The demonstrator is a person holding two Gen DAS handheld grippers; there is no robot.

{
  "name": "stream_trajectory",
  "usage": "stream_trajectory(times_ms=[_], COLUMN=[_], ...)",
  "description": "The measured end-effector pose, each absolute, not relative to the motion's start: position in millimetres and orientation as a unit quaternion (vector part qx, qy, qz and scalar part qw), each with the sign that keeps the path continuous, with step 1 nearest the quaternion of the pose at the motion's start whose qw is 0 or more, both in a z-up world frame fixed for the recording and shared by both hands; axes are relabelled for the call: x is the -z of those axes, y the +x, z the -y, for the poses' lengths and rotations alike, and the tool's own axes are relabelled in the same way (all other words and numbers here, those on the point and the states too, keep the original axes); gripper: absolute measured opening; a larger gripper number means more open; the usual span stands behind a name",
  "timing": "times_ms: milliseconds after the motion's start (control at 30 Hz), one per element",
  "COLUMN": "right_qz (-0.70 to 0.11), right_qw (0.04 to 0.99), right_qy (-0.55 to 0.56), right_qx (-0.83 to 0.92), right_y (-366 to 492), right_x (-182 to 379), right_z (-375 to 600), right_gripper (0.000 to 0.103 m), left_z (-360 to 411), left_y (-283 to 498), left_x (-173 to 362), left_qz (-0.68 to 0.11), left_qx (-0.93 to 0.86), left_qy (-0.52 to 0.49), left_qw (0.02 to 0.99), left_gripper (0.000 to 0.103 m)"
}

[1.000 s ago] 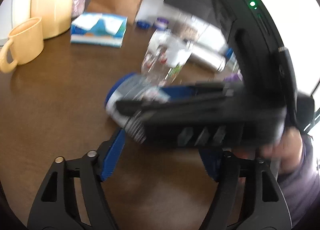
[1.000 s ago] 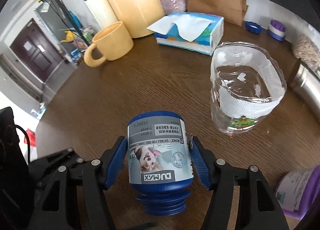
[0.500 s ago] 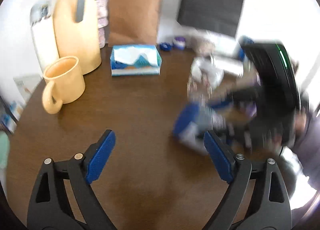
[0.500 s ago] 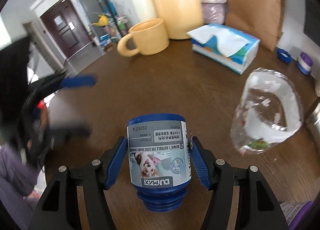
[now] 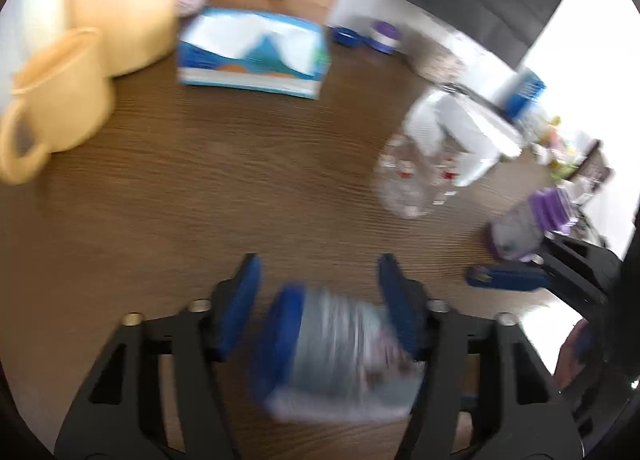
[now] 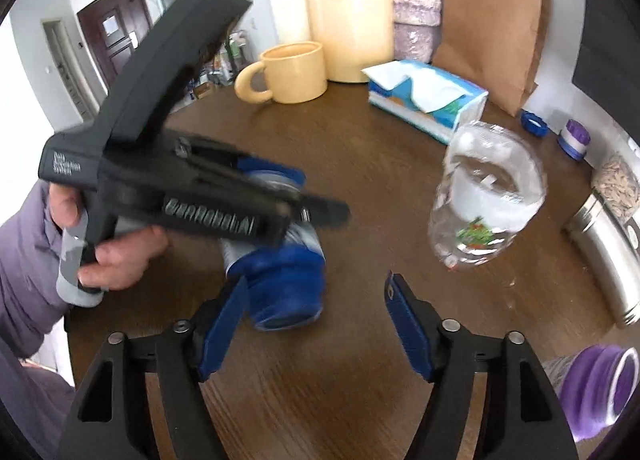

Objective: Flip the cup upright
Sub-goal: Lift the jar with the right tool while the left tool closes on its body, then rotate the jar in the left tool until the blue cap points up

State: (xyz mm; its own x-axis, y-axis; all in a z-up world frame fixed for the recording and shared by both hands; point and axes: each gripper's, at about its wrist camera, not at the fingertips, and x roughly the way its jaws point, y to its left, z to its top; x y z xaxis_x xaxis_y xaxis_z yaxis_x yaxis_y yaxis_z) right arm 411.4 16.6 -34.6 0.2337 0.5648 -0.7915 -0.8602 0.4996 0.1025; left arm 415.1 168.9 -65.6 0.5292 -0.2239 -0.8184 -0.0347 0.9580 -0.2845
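Observation:
The blue cup (image 5: 340,348) with a grey label lies on its side between the pads of my left gripper (image 5: 320,300). The picture is blurred, but the jaws have narrowed onto it. In the right wrist view the same cup (image 6: 288,280) sits tilted on the brown table (image 6: 360,188) under the left gripper, which a hand (image 6: 116,260) holds. My right gripper (image 6: 316,312) stands open just behind the cup, its left pad close to the cup's blue end and its right pad apart from it.
A yellow mug (image 6: 294,72), a yellow jug (image 6: 352,12), a tissue box (image 6: 428,100) and a paper bag (image 6: 492,32) stand at the back. A clear cut-off bottle (image 6: 484,204), a steel flask (image 6: 608,260) and a purple jar (image 6: 592,392) are on the right.
My right gripper has opened and let go of the blue cup. The left gripper has swung in over the cup and narrowed its jaws around it.

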Motion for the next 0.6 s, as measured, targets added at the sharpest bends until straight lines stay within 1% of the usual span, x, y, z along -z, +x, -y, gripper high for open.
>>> stream_trajectory(times_ms=[100, 167, 267, 433, 500, 567, 600], right_qz=[-0.406, -0.401, -0.390, -0.383, -0.389, -0.394, -0.395], right_qw=[0.765, 0.759, 0.760, 0.785, 0.790, 0.789, 0.789], right_qy=[-0.173, -0.165, -0.180, -0.187, -0.175, -0.161, -0.158], right_qx=[-0.469, -0.485, -0.487, -0.449, -0.441, -0.443, -0.443], right_y=[406.0, 402.7, 396.9, 403.6, 410.4, 413.0, 413.8], right_x=[38.1, 39.1, 40.4, 40.2, 40.5, 41.2, 41.7], right_z=[-20.3, -29.4, -39.9, -35.1, -31.4, -30.4, -31.2], right_gripper=[0.077, 0.077, 0.078, 0.078, 0.078, 0.078, 0.078], left_z=[-183.5, -194.2, -202.4, -208.5, -207.3, -209.2, -210.2], left_y=[408.0, 404.4, 396.9, 374.8, 368.3, 359.4, 354.3], left_x=[71.9, 74.1, 70.8, 62.4, 62.6, 60.8, 58.0], left_qz=[-0.486, -0.486, -0.478, -0.465, -0.468, -0.469, -0.464], left_qx=[0.006, -0.005, -0.005, -0.022, -0.024, -0.034, -0.035], left_qy=[-0.160, -0.175, -0.186, -0.132, -0.117, -0.114, -0.114], left_qw=[0.859, 0.856, 0.858, 0.875, 0.876, 0.875, 0.878], left_gripper=[0.048, 0.048, 0.049, 0.049, 0.051, 0.061, 0.062])
